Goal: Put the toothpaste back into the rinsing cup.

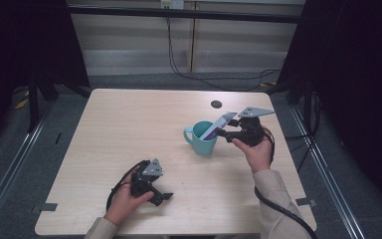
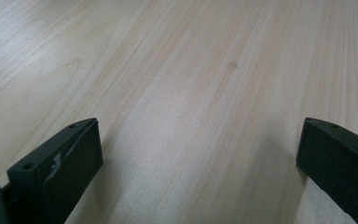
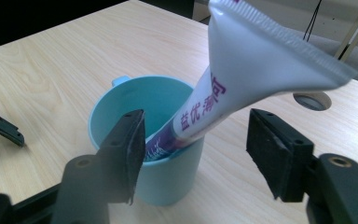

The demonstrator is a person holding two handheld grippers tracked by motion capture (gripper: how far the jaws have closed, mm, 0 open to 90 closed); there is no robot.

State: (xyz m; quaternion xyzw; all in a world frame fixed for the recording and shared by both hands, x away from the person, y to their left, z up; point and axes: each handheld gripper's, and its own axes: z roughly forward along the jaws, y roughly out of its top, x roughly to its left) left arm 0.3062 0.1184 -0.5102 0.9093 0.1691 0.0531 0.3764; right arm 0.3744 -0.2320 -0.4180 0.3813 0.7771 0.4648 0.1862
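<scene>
One light wood counter (image 1: 129, 129) stands on grey floor, dark curtains at both sides. One teal mug (image 1: 201, 139), right of centre, holds one white-purple tube (image 3: 223, 93) leaning on its rim. Right gripper (image 3: 196, 140) fingers released, straddling the tube. Left gripper (image 2: 198, 154) fingers released, near edge.

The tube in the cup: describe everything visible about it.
The tube is a soft, white plastic squeeze tube with purple lettering and a purple lower end. Its flat crimped end points up; the lower end sits inside the teal cup. It leans on the cup's rim, tilted. The right hand-held gripper is open around it, pads apart from it.
</scene>
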